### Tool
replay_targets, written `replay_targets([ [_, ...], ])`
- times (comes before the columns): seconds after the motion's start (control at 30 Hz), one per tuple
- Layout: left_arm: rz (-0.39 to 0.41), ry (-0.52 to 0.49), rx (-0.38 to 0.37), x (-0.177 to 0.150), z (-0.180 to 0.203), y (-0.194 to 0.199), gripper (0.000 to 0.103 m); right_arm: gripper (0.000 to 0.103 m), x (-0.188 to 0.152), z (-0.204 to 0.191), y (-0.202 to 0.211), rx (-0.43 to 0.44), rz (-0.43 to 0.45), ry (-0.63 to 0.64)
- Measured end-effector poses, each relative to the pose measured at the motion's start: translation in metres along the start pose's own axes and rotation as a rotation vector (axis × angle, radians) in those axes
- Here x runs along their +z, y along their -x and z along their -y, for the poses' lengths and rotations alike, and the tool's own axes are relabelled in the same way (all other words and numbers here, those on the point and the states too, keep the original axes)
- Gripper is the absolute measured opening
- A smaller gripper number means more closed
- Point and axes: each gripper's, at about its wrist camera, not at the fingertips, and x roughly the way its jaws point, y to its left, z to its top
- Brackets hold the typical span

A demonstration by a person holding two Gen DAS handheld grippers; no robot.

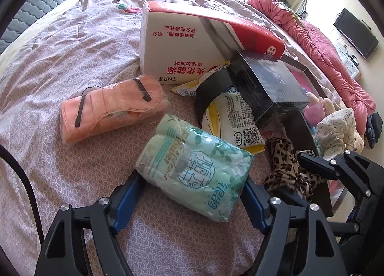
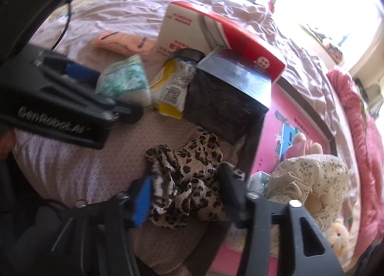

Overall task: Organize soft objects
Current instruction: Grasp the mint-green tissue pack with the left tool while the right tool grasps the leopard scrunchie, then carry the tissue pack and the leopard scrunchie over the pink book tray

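Note:
My left gripper [image 1: 192, 194] is closed around a green tissue pack [image 1: 194, 168] lying on the bed; its blue pads press both sides. The pack also shows in the right wrist view [image 2: 122, 79]. My right gripper [image 2: 187, 189] is shut on a leopard-print cloth [image 2: 187, 168] bunched beside a dark-rimmed pink box [image 2: 276, 136]; the cloth also shows in the left wrist view [image 1: 283, 160]. A floral soft toy [image 2: 309, 180] lies inside that box. An orange wrapped pack [image 1: 112, 110] lies on the bed to the left.
A white-and-red carton [image 1: 182, 43], a black box [image 1: 266, 81] and a yellow-white packet [image 1: 230, 117] are piled behind the tissue pack. A pink quilt [image 1: 324, 52] lies along the right. A television [image 1: 355, 33] stands far right.

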Motion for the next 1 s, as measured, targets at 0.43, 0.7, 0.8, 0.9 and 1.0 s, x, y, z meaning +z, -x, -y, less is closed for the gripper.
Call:
replay_targets([
  [0.43,0.027,0.012,-0.037,-0.013,0.011,0.019,0.06,0.025,0.0,0.042,0.022,0.166,0.109,-0.26],
  [0.7,0.08,0.003,-0.04,-0.024,0.022,0.051,0.06,0.025,-0.004,0.041,0.058,0.176,0.192,-0.28],
  [0.8,0.095,-0.005,-0.039,-0.025,0.028,0.06,0.06,0.025,-0.003,0.041,0.07,0.174,0.222,-0.28],
  [0.9,0.107,-0.021,-0.032,-0.028,0.037,0.07,0.06,0.025,-0.003,0.04,0.08,0.173,0.247,-0.284],
  [1.0,0.118,-0.04,-0.031,-0.028,0.049,0.079,0.059,0.025,-0.005,0.042,0.09,0.173,0.27,-0.289],
])
